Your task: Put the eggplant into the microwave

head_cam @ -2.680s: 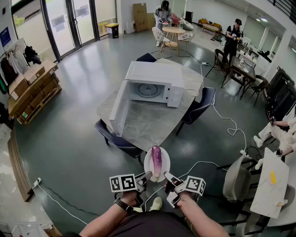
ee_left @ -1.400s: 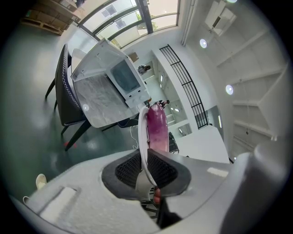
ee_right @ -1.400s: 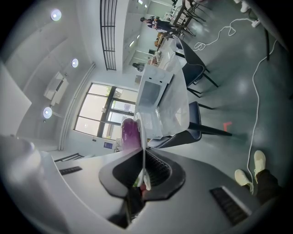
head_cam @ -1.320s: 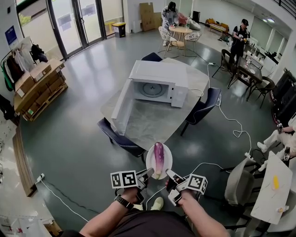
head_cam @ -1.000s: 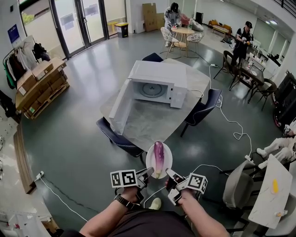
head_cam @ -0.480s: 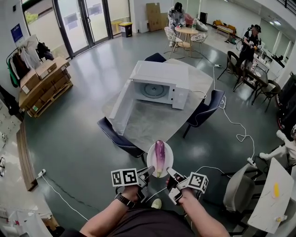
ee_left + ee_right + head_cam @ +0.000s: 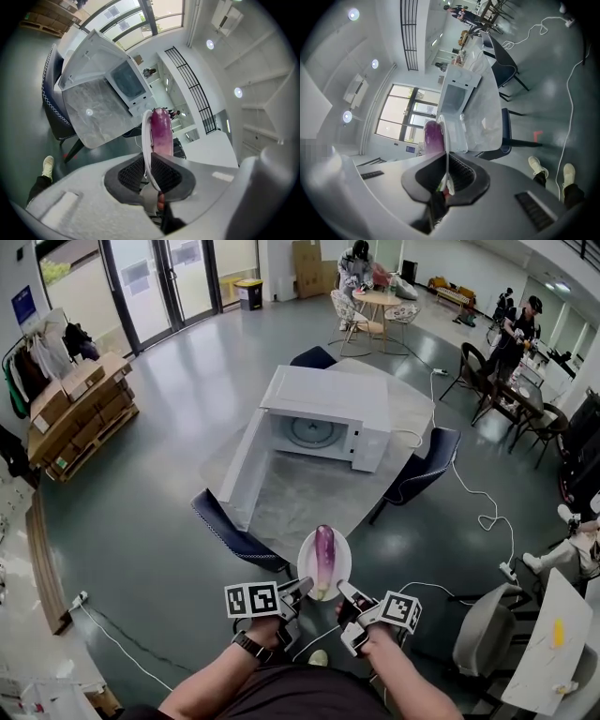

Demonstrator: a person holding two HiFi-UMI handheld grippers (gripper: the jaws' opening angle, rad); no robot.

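A purple eggplant [image 7: 323, 557] lies on a white plate [image 7: 307, 557] that I carry in the air above the floor. My left gripper [image 7: 302, 589] is shut on the plate's near left rim, and my right gripper [image 7: 343, 592] is shut on its near right rim. In the left gripper view the plate [image 7: 146, 140] stands edge-on between the black pads [image 7: 130, 174] with the eggplant [image 7: 161, 131] beside it. In the right gripper view the plate's rim [image 7: 446, 140] runs between the pads, eggplant [image 7: 433, 136] to its left. The white microwave [image 7: 323, 416] sits ahead on a marble table [image 7: 300, 493], its door [image 7: 242, 470] swung open.
Dark blue chairs [image 7: 234, 538] [image 7: 417, 470] stand at the table's near and right sides. A white cable [image 7: 483, 521] trails over the grey floor at right. Boxes on a pallet [image 7: 70, 413] sit far left. People [image 7: 516, 329] and more tables stand at the back.
The table and microwave have drawn slightly closer and shifted in the head view as I carry the plate forward. Both grippers keep the same hold on the plate.
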